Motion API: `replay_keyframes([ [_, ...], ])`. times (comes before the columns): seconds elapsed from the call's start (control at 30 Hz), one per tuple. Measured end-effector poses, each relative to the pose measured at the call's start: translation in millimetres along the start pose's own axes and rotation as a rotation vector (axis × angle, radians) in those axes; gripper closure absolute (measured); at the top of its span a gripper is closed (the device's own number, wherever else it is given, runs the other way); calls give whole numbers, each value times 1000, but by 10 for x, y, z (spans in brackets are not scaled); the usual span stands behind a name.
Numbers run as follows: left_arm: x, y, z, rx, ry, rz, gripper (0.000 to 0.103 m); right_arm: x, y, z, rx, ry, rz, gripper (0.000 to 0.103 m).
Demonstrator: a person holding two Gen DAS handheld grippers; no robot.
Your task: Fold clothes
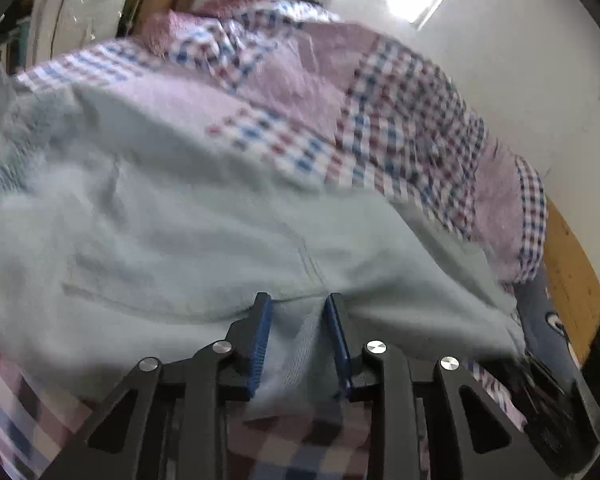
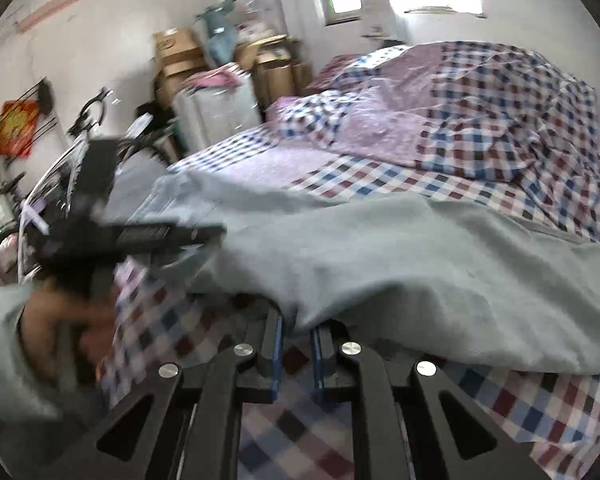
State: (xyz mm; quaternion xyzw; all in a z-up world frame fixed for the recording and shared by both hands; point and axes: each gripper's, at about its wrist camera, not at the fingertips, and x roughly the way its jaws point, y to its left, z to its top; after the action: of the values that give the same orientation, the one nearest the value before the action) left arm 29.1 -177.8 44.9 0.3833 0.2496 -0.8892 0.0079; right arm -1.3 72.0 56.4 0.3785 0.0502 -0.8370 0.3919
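In the left wrist view the pale green fleece garment (image 1: 172, 216) fills the lower and middle frame, spread on the bed over the checked quilt (image 1: 400, 128), with boxes at the upper left and a bright window at the upper right. At bottom centre the left tongs (image 1: 298, 312) have a ribbed edge of the garment bunched between the blue pads (image 1: 260, 344); the cloth fills the gap and looks gripped, though blur leaves the firmness of the pinch uncertain. In the right wrist view the person's hand (image 2: 60, 320) holding the other tool sits at the lower left, the garment stretches from centre to the right edge, and the right tongs (image 2: 298, 330) at bottom centre stand nearly closed on a tip of its near hem, apparently grasping it. The step in hand looks like lifting the near edge to carry it over. To do it well, both grips should hold the same edge, rise together at even height, keep the cloth taut between them, and lay it down square without dragging the quilt.
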Motion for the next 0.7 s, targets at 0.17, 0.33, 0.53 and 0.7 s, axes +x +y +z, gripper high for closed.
replay_keyframes([
  [0.17, 133, 189, 22, -24, 45, 138, 72, 350, -286, -340, 87, 149, 47, 89],
  [0.33, 155, 110, -23, 5, 70, 124, 68, 446, -346, -443, 105, 222, 79, 86],
  [0.53, 105, -511, -167, 263, 43, -19, 31, 313, -497, -536, 153, 239, 111, 84],
  [0.7, 182, -1035, -372, 477, 55, -65, 31, -108, -947, -685, 310, 130, 67, 67],
])
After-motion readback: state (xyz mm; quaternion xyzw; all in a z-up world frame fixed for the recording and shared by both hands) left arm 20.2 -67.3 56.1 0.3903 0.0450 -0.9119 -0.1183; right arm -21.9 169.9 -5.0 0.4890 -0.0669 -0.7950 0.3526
